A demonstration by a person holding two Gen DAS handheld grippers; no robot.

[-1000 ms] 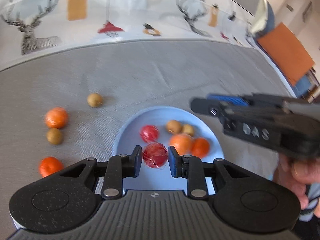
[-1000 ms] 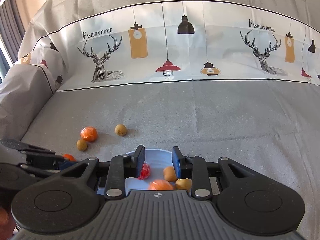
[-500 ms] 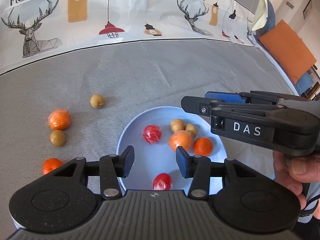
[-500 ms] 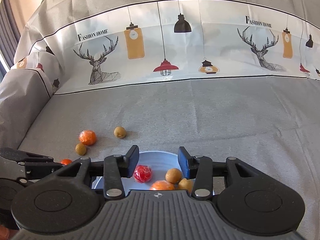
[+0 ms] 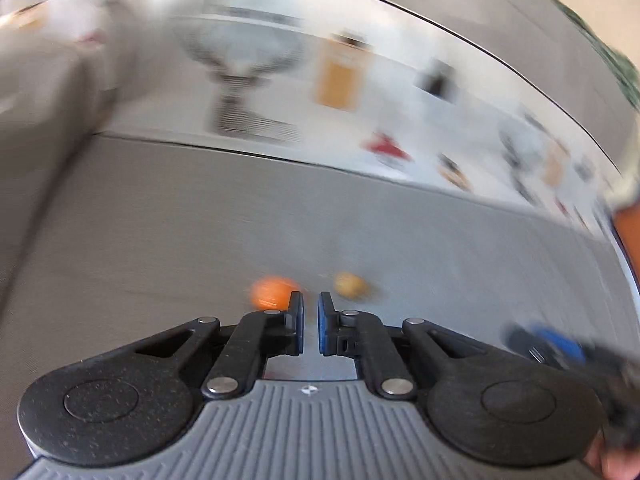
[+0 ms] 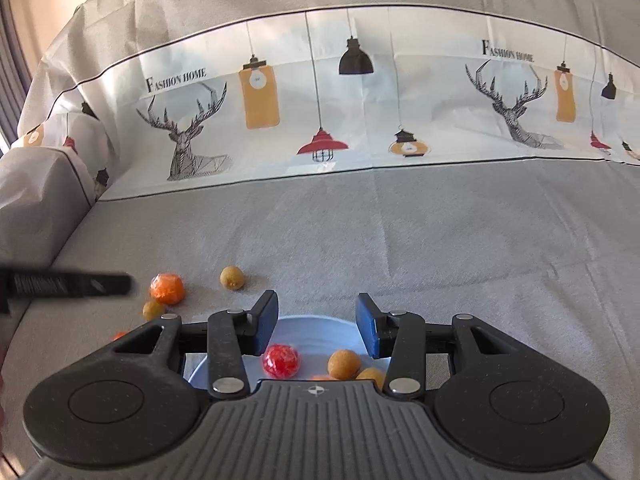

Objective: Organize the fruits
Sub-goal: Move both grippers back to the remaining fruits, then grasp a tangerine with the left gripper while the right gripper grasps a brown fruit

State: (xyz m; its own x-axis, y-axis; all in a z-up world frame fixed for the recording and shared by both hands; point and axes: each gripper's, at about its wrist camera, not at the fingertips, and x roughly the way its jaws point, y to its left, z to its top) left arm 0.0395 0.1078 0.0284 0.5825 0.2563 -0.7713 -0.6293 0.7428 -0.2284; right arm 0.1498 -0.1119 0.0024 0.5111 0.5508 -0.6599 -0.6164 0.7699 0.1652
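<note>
The left wrist view is motion-blurred. My left gripper (image 5: 310, 312) is nearly shut and empty, just short of an orange fruit (image 5: 272, 291) and a small brown fruit (image 5: 350, 285) on the grey cloth. My right gripper (image 6: 316, 320) is open and empty above the light blue plate (image 6: 316, 326). On the plate I see a red fruit (image 6: 281, 361) and two small brown fruits (image 6: 343, 364), with an orange one mostly hidden. On the cloth to the left lie an orange fruit (image 6: 167, 289) and two brown fruits (image 6: 232, 278). The left gripper's finger (image 6: 72, 284) reaches in there.
A cloth backdrop printed with deer and lamps (image 6: 320, 120) rises behind the grey surface. A grey cushion (image 6: 36, 200) stands at the far left. The right gripper's blue-padded tip (image 5: 552, 346) shows at the right edge of the left wrist view.
My left gripper let the red fruit drop onto the plate, then swung left toward the loose fruits and closed its jaws. My right gripper opened wider over the plate.
</note>
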